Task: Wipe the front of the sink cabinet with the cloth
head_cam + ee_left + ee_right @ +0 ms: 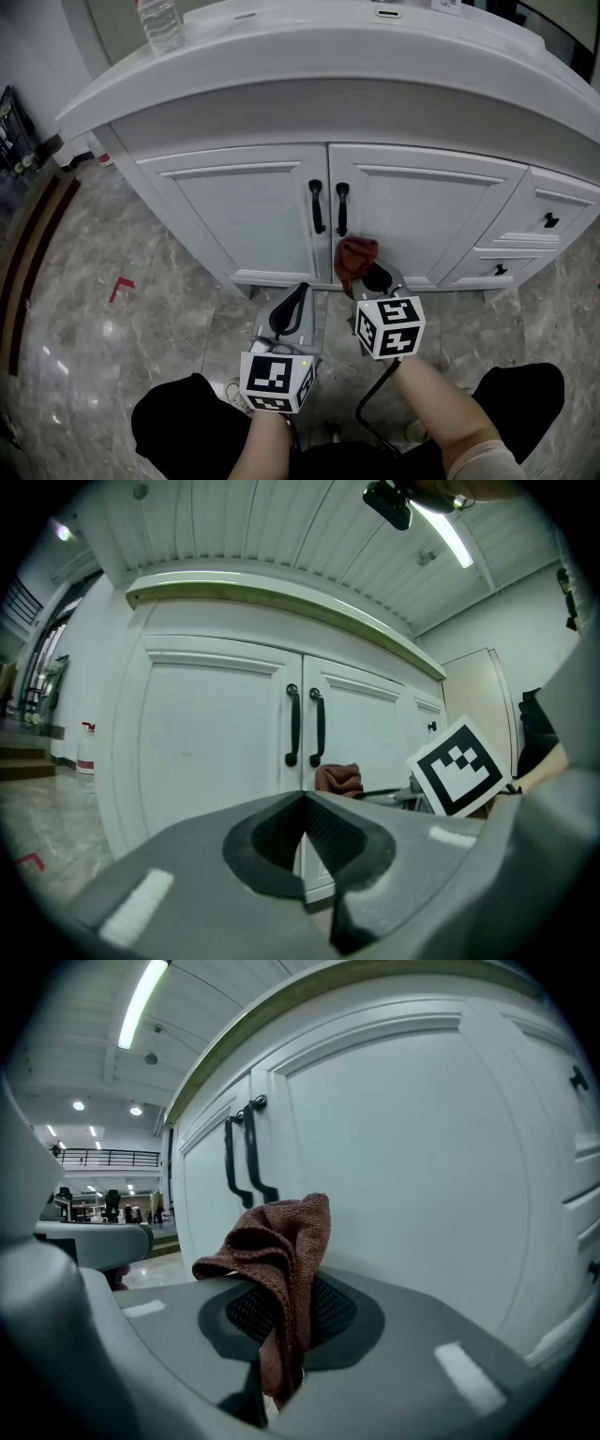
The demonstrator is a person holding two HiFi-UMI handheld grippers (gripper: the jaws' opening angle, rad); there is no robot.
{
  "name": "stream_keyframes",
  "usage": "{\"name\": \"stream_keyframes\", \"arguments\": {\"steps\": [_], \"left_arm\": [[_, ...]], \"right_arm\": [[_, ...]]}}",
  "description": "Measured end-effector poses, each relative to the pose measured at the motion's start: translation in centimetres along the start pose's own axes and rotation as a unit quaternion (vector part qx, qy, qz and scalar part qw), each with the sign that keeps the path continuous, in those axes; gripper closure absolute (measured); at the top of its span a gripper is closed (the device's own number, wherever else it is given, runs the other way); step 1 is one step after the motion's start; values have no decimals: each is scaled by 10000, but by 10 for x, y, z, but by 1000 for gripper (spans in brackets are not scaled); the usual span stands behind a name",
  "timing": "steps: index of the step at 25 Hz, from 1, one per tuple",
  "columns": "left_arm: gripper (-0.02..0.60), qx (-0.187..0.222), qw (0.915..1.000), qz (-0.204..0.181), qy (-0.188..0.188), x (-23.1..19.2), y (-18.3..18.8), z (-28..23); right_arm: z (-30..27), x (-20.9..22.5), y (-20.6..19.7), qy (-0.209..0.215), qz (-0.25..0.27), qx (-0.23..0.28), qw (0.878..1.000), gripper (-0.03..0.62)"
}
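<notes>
Rust-brown knitted cloth [277, 1260] was pinched in the closed jaws of the right gripper [281, 1335], bunched above them and held low against, or just off, the right door of the white panelled sink cabinet [244, 216], below the pair of black bar handles [328, 207]; contact could not be confirmed. The left gripper [305, 841] hung beside it with jaws shut on nothing. Only a narrow fold seemed clamped, so dragging it across the panel might pull the cloth free. A stroke carried upward could catch it on the handles, and pressing too close might scrape the hard jaws on the paint. The door looked smooth and satin, with raised framing likely to trap dirt. Glossy grey marble-look floor tiles [122, 328] ran beneath, and strip lighting lit a large open hall behind.
</notes>
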State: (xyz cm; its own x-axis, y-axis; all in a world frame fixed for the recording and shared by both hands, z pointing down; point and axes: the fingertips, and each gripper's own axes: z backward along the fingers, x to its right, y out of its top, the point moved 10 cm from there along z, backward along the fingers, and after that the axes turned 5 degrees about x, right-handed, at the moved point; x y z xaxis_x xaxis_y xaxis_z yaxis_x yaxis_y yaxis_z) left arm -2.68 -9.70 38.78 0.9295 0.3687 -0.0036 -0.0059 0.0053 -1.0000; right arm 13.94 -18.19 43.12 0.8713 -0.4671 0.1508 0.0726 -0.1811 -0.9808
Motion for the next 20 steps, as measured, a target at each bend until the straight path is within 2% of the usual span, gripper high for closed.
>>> {"name": "stream_keyframes", "arguments": {"steps": [4,7,11,15,20], "left_arm": [[580,60,9998,51,183,-16,-5,14],[580,-47,9996,34,292,-26,-11,22],[580,-19,9985,269,473,-35,-13,27],[580,60,9988,372,302,-23,-11,20],[580,49,9995,296,-22,-3,-11,6]], "right_arm": [[-21,-22,-12,251,-25,-87,9996,514],[-29,-25,-18,209,-79,-47,9997,514],[-28,-19,-21,160,-43,-4,9999,514],[-19,-5,-22,57,-21,-57,10000,514],[-6,19,-22,-188,7,-70,9998,514]]}}
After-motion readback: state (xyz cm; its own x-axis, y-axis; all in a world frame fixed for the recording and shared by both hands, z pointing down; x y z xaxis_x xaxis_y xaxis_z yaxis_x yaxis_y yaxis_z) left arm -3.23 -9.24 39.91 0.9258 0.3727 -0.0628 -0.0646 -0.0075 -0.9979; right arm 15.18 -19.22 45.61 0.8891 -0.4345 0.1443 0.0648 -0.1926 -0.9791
